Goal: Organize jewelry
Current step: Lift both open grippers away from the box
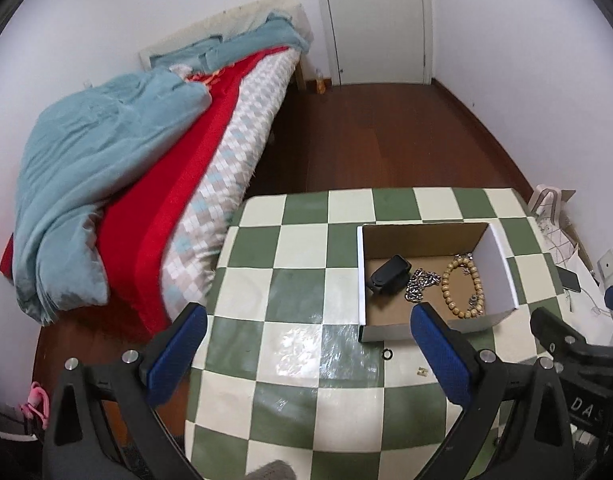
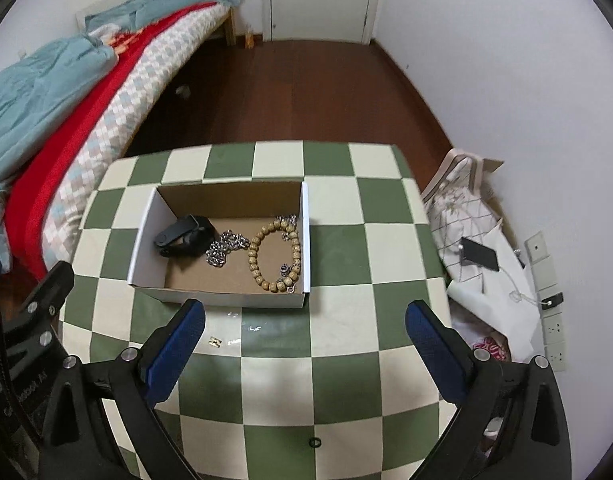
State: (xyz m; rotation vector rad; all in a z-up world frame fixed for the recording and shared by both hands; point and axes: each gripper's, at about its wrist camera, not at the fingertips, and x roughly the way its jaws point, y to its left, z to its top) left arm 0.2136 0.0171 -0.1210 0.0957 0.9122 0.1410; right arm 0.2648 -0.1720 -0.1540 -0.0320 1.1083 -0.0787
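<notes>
**Hovering both grippers, jewelry mostly boxed**

Your left gripper and right gripper both hang fingers apart, holding nothing. Cardboard box sits mid-frame on the checkered table, holding black band, silver chain, bead bracelet. Small black ring lies on table, lower centre; gold piece left of it.

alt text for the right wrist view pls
An open right gripper hovers over a green-and-cream checkered table, facing a cardboard box holding a black band, silver chain and wooden bead bracelet.
</notes>
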